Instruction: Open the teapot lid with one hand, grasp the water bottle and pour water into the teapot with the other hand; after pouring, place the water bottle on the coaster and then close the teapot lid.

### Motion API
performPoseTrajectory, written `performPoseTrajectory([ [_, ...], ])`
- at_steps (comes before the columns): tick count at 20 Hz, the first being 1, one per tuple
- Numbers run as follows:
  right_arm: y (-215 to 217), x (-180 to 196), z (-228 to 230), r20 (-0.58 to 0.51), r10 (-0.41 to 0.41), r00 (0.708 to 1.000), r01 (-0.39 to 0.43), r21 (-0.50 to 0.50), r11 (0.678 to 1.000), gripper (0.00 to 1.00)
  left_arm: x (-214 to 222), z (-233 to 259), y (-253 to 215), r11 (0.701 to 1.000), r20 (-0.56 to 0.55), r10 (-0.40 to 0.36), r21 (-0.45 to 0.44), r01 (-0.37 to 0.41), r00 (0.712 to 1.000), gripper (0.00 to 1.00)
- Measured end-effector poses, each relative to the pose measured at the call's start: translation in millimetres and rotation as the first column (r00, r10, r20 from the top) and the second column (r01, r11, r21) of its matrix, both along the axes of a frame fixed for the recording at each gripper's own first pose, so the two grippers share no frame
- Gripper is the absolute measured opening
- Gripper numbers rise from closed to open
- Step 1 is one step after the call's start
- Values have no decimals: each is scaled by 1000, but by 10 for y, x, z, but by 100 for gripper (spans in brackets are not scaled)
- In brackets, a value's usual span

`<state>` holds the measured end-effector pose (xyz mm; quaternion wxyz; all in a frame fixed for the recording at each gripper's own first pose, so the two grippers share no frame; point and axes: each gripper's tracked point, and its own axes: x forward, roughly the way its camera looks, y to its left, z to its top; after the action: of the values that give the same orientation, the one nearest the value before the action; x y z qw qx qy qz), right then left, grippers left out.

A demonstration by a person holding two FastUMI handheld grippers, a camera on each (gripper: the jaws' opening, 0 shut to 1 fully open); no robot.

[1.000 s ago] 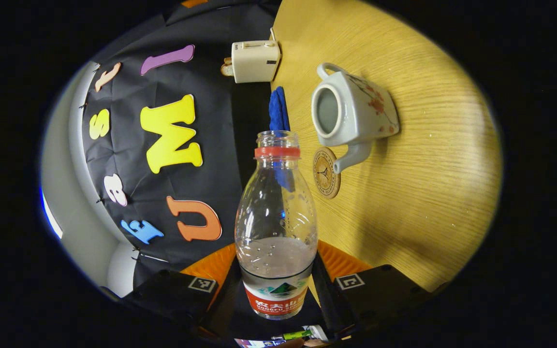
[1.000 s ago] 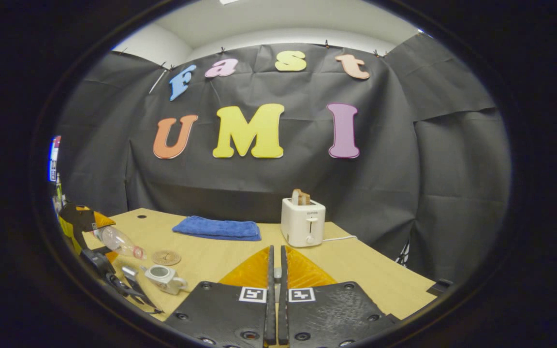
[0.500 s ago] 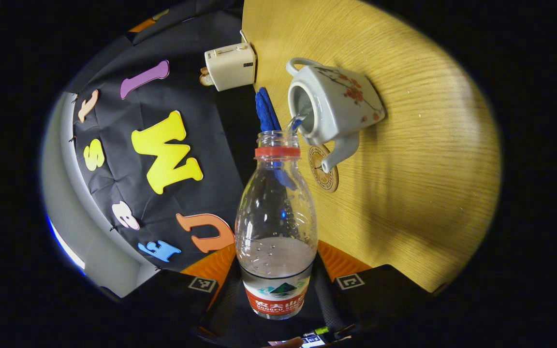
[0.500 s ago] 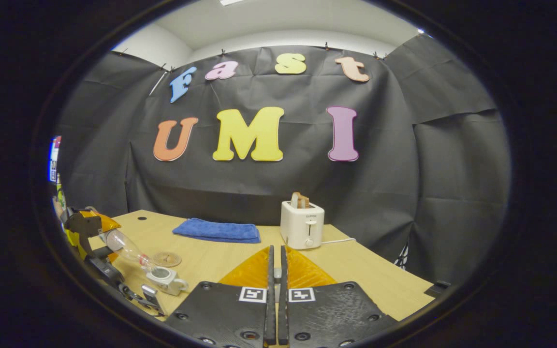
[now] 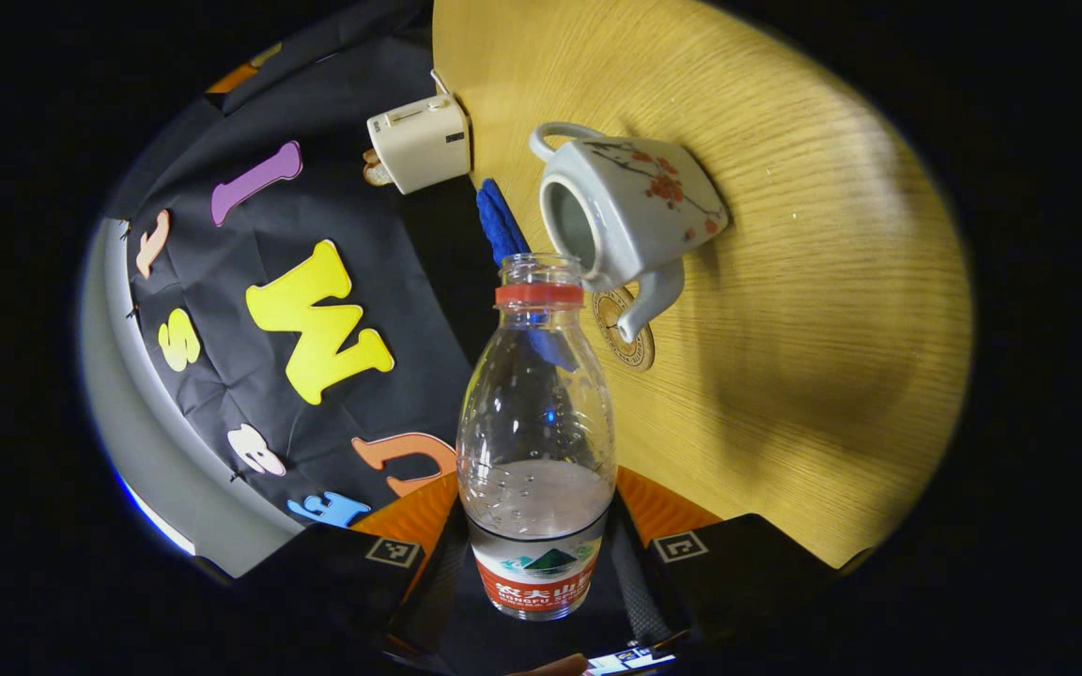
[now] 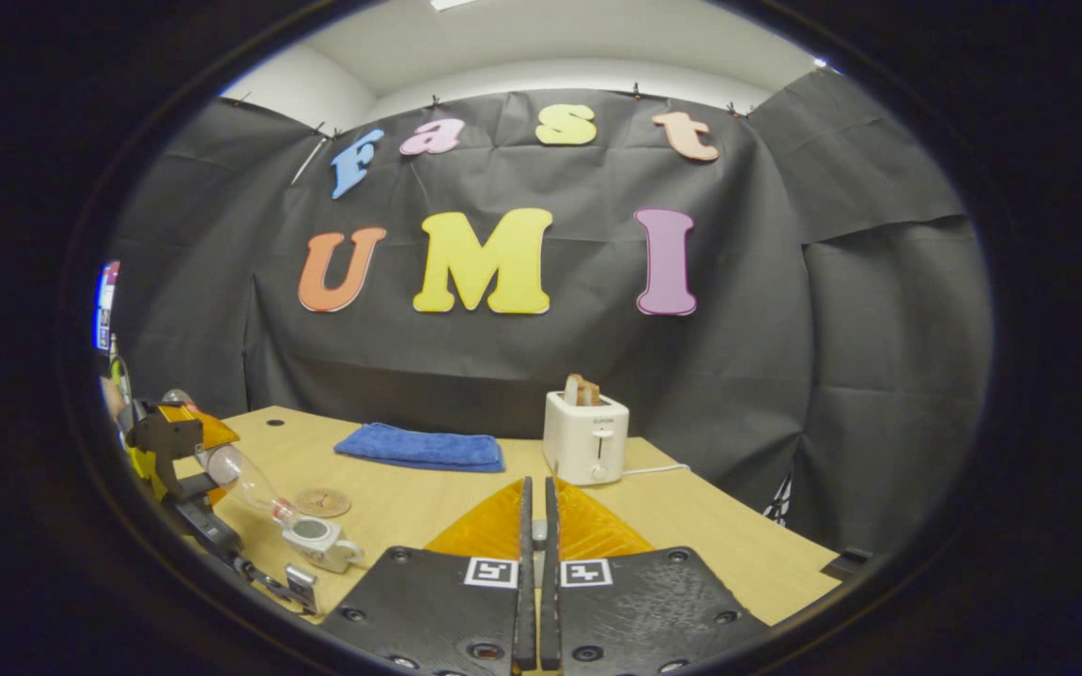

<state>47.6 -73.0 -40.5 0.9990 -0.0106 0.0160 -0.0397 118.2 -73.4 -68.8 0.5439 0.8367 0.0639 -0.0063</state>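
Clear plastic water bottle point(image 5: 537, 441), clamped low on its body by the left gripper point(image 5: 538, 563), tilts its open mouth at the rim of the lidless white teapot point(image 5: 621, 211). Just beside the teapot's spout lies the coaster point(image 5: 624, 329). The right gripper point(image 6: 535, 601) has its jaws together, well away from the teapot. A slightly misaimed mouth could spill water beside the teapot.

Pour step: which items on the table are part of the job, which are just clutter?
In the job:
- water bottle, held in the left gripper, neck tipped toward the teapot mouth
- teapot, lid off
- coaster, next to the teapot spout

Lying about:
- toaster with toast in it
- blue cloth, folded, near the wall
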Motion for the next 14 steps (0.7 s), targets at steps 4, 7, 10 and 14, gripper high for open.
performPoseTrajectory([
  [4, -99, 1, 46, 14, -24, 1000, 24, -13, 1000, 4, 4, 62, -22, 999, 3, 6, 39, -7, 1000, 75],
  [7, -132, 3, 17, 3, -25, 1000, 25, -1, 1000, 1, 29, 117, -50, 998, 4, 4, 61, -4, 1000, 75],
  [10, -124, 12, 24, 2, -22, 1000, 22, 2, 1000, 2, 24, 142, -90, 996, 4, -5, 93, 5, 1000, 75],
  [14, -148, 21, 6, -3, -24, 1000, 24, 3, 1000, 4, 36, 202, -140, 993, 3, -10, 120, 9, 1000, 75],
])
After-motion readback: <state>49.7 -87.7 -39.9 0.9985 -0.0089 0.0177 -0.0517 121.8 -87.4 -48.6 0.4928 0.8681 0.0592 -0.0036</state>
